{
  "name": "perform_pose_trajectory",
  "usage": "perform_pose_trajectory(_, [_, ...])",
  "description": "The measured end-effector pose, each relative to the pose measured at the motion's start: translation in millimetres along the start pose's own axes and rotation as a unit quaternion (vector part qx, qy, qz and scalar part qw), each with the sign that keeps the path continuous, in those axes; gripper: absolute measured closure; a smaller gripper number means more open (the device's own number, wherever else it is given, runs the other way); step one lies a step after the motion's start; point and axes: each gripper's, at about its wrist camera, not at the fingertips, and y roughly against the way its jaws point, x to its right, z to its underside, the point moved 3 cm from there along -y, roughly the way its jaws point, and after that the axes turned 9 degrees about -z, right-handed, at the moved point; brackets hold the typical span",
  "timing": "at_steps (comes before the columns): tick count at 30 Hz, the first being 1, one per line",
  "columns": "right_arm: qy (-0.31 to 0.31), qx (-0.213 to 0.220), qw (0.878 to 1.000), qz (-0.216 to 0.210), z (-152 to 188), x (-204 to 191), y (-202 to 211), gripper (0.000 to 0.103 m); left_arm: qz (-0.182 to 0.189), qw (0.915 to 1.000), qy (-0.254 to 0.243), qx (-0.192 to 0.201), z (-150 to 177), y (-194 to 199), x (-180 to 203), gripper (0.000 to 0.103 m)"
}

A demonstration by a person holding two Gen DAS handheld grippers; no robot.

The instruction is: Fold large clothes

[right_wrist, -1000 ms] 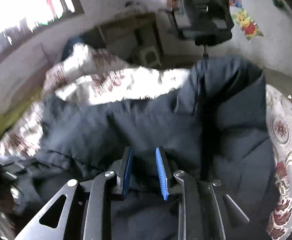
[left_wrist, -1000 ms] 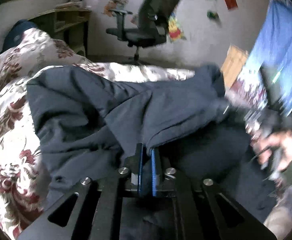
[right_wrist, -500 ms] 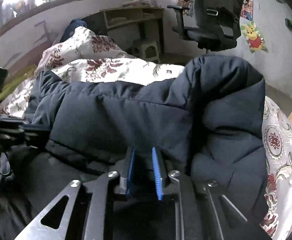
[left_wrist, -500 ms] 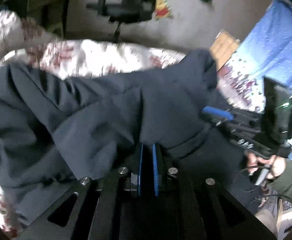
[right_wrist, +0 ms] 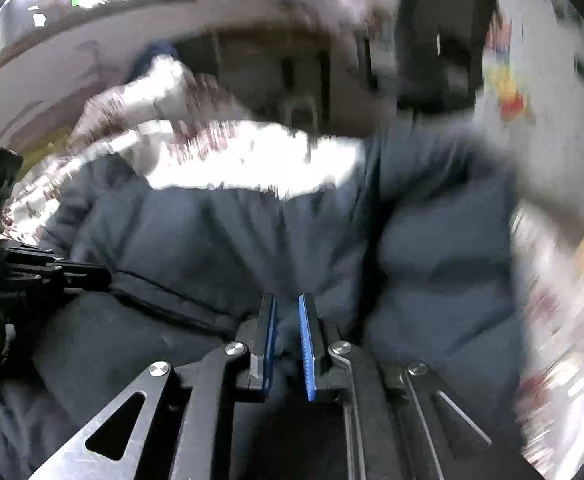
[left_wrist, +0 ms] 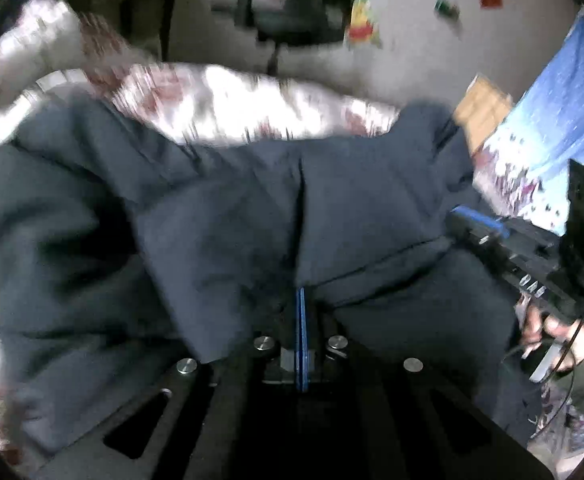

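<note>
Jacket (left_wrist: 219, 216), a dark padded one, is lying in a bulky heap across the bed (left_wrist: 227, 100), which is wearing a white cover with red flowers; the fabric is filling most of both wrist views. A folded-over layer is sitting on top, its hem edge running across the near side towards both tools. Beyond the bed, an office chair (right_wrist: 444, 40) is standing by the wall, and a blue curtain (left_wrist: 564, 112) is hanging at the right of the left view.

The right gripper (right_wrist: 287, 344) is pinching a thick bunch of jacket cloth at that hem: dark fabric is showing between its blue fingers (right_wrist: 307, 352), which have just been closing further on it. The left gripper (left_wrist: 301, 332) is showing its blue fingers (left_wrist: 302, 320) pressed flat together with the hem edge draped right over the tips; whether any cloth is actually caught between them I cannot tell. A hand (left_wrist: 548, 332) is gripping the right tool's handle at the edge of the left view.

The risk I judge here is an uneven carry. If the left fingers are only under the cloth rather than on it, that corner is likely to slide off once the layer is being lifted, and the fold would be skewing or collapsing. Slippery, puffy padding is also liable to creep out of the right pinch under its own weight, and both views are blurring, so fast motion would be adding to that.
</note>
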Motion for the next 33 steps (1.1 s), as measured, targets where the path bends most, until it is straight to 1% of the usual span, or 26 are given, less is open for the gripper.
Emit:
perform_pose_trajectory(1, [0.011,0.024,1.0,0.004,-15,-3,11,0.093,-0.005,0.9997,0.001,0.022,-4,11,-3,0.102])
perform_pose_trajectory(3, [0.018,0.054,0.998,0.018,-47,-3,15,0.091,-0.024,0.9965,0.011,0.079,-27,35,-13,0.102])
perform_pose_trajectory(4, [0.015,0.059,0.998,0.025,-66,1,7,0.091,-0.037,0.9948,0.017,0.093,-35,39,-16,0.102])
perform_pose_trajectory(5, [0.004,0.053,0.998,0.029,-82,8,-7,0.091,-0.06,0.9923,0.031,0.104,-50,40,-22,0.102])
perform_pose_trajectory(6, [-0.006,0.045,0.998,0.042,-91,16,-20,0.091,-0.081,0.9902,0.045,0.104,-64,36,-29,0.102])
perform_pose_trajectory(7, [-0.015,0.031,0.997,0.066,-100,27,-38,0.091,-0.099,0.9881,0.06,0.101,-73,30,-36,0.102])
perform_pose_trajectory(8, [-0.027,0.012,0.995,0.092,-105,39,-55,0.091,-0.13,0.984,0.08,0.091,-81,22,-48,0.102])
perform_pose_trajectory(9, [-0.038,-0.004,0.993,0.109,-105,49,-67,0.091,-0.15,0.9808,0.093,0.082,-83,16,-56,0.102])
perform_pose_trajectory(11, [-0.071,-0.039,0.986,0.143,-93,73,-84,0.096,-0.192,0.9714,0.13,0.051,-79,0,-80,0.102])
perform_pose_trajectory(12, [-0.083,-0.044,0.985,0.148,-88,79,-87,0.097,-0.206,0.9676,0.142,0.035,-72,-4,-90,0.102])
perform_pose_trajectory(14, [-0.107,-0.041,0.982,0.149,-70,92,-83,0.099,-0.214,0.9632,0.163,0.006,-58,-19,-106,0.102])
perform_pose_trajectory(15, [-0.12,-0.037,0.982,0.142,-60,97,-81,0.1,-0.218,0.961,0.169,-0.014,-48,-28,-113,0.102])
perform_pose_trajectory(17, [-0.146,-0.034,0.981,0.123,-41,105,-83,0.101,-0.217,0.9597,0.174,-0.041,-39,-47,-117,0.102])
perform_pose_trajectory(19, [-0.162,-0.04,0.98,0.108,-20,109,-86,0.103,-0.225,0.9595,0.16,-0.055,-26,-57,-114,0.102])
perform_pose_trajectory(20, [-0.164,-0.045,0.98,0.104,-17,109,-86,0.103,-0.235,0.9589,0.148,-0.056,-24,-59,-111,0.102])
perform_pose_trajectory(22, [-0.161,-0.04,0.981,0.101,-22,107,-78,0.103,-0.243,0.9585,0.142,-0.045,-25,-51,-107,0.102])
perform_pose_trajectory(24, [-0.148,-0.02,0.984,0.101,-33,99,-60,0.102,-0.233,0.9585,0.164,-0.009,-24,-26,-106,0.102])
perform_pose_trajectory(25, [-0.134,-0.001,0.987,0.092,-41,90,-48,0.097,-0.229,0.9575,0.174,0.018,-25,-11,-104,0.102])
perform_pose_trajectory(26, [-0.113,0.014,0.99,0.08,-49,78,-39,0.096,-0.221,0.9582,0.175,0.048,-26,4,-99,0.102])
perform_pose_trajectory(27, [-0.097,0.021,0.993,0.066,-54,69,-35,0.096,-0.205,0.9621,0.165,0.072,-29,15,-90,0.102])
perform_pose_trajectory(28, [-0.082,0.026,0.996,0.038,-59,57,-31,0.096,-0.192,0.9658,0.154,0.08,-35,19,-83,0.102])
perform_pose_trajectory(29, [-0.076,0.024,0.997,0.016,-61,50,-31,0.096,-0.161,0.9745,0.129,0.088,-39,22,-68,0.102])
perform_pose_trajectory(30, [-0.07,0.012,0.997,-0.016,-60,41,-33,0.096,-0.138,0.9803,0.107,0.091,-41,23,-57,0.102])
perform_pose_trajectory(31, [-0.067,0.0,0.997,-0.043,-57,34,-37,0.095,-0.099,0.989,0.069,0.085,-42,21,-39,0.101])
perform_pose_trajectory(32, [-0.058,-0.014,0.996,-0.066,-51,27,-40,0.092,-0.074,0.9931,0.049,0.076,-41,17,-30,0.101])
perform_pose_trajectory(33, [-0.049,-0.021,0.996,-0.07,-46,22,-41,0.088,-0.044,0.9969,0.026,0.06,-37,13,-19,0.101])
